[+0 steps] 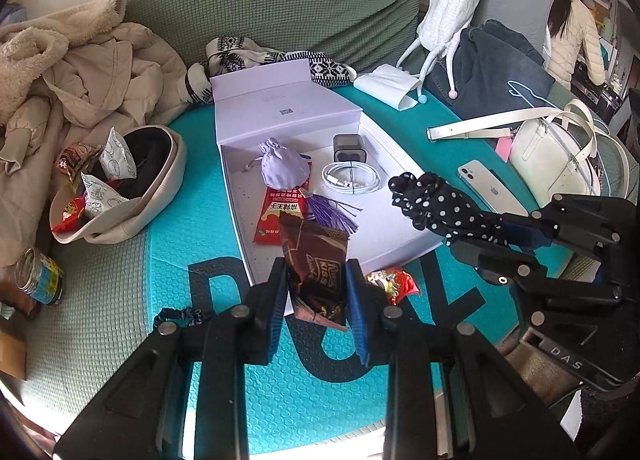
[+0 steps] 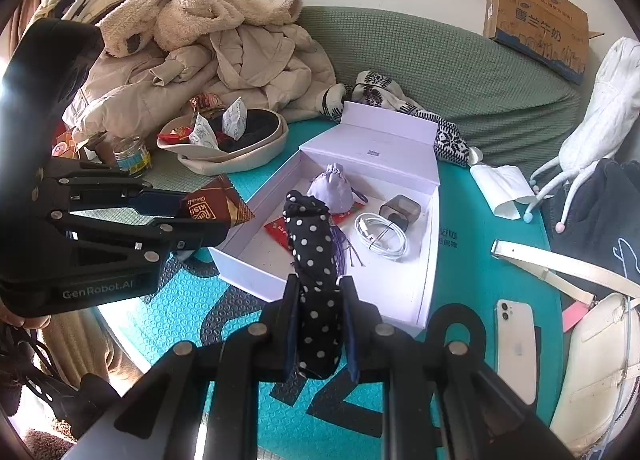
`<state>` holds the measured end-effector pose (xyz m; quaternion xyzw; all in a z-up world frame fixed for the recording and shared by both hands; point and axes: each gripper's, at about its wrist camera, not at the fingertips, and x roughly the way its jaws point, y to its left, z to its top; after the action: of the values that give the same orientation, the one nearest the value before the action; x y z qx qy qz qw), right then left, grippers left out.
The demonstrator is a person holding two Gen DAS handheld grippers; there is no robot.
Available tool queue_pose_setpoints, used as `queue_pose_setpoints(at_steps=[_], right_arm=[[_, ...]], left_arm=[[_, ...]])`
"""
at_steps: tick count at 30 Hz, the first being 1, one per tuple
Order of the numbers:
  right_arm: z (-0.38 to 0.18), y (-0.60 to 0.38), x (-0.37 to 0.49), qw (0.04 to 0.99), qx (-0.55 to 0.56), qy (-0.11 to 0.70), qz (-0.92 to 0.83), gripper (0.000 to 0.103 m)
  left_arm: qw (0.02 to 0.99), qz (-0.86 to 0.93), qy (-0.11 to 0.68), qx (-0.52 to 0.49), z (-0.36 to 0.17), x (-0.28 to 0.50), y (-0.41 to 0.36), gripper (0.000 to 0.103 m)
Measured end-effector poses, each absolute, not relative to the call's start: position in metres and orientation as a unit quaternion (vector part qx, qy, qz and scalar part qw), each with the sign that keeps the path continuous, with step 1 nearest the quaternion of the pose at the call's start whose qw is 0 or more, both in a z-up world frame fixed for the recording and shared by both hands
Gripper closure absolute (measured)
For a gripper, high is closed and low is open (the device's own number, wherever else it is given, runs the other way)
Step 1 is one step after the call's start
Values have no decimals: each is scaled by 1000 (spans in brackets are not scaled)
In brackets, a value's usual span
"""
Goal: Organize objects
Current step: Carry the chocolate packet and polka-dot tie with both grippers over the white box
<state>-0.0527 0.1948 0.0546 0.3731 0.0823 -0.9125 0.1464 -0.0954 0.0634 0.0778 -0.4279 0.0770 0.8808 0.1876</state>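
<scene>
An open white box [image 1: 240, 188] [image 2: 420, 300] lies on the teal mat, holding a lilac pouch [image 1: 282, 168] [image 2: 332, 190], a red packet [image 1: 278, 216], a coiled white cable [image 1: 352, 178] [image 2: 380, 238] and a small grey case [image 1: 348, 148] [image 2: 402, 210]. My left gripper [image 1: 318, 288] [image 2: 200, 216] is shut on a brown chocolate wrapper [image 1: 316, 260] [image 2: 216, 208] above the box's near edge. My right gripper [image 2: 320, 324] [image 1: 516, 236] is shut on a black polka-dot cloth [image 2: 314, 256] [image 1: 436, 204] by the box's right side.
A beige cap [image 1: 120, 196] [image 2: 224, 148] full of snack packets sits left. A red candy [image 1: 394, 280] lies near the box. A white phone [image 1: 492, 188] [image 2: 516, 344], a white handbag [image 1: 560, 152] [image 2: 600, 372], a jar [image 1: 40, 276] [image 2: 132, 154], tissue [image 1: 390, 84] and piled coats [image 1: 80, 72] surround the mat.
</scene>
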Motion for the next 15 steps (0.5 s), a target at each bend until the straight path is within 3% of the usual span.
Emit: queue_pose_setpoints(at_steps=[15], right_arm=[[44,212,-114,144,379,78,-911,85]], left_arm=[[185,879,74,-433,62,-166,78,77]])
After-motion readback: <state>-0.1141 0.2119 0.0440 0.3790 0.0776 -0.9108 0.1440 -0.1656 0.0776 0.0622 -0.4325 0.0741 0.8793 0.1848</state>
